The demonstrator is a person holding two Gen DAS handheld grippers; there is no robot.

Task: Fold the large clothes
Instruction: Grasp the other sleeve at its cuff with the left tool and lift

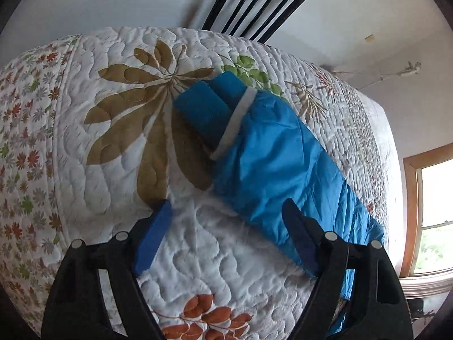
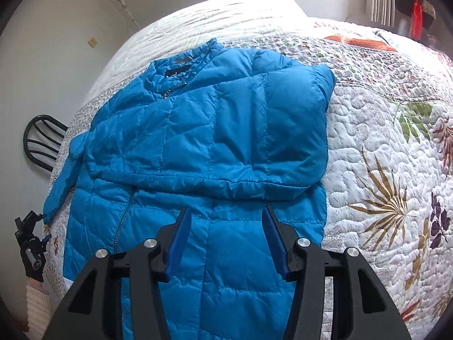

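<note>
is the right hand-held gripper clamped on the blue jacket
No, the right hand-held gripper hangs open above the blue jacket, nothing pinched between its fingers.

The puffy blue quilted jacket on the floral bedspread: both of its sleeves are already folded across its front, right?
Not both. In the right wrist view, only one sleeve lies folded over the puffy blue quilted jacket; the other sleeve still stretches out sideways on the floral bedspread.

Bright blue quilted jacket (image 2: 215, 130), white floral-print quilt (image 2: 368, 147), black chair (image 1: 263, 2)
</note>
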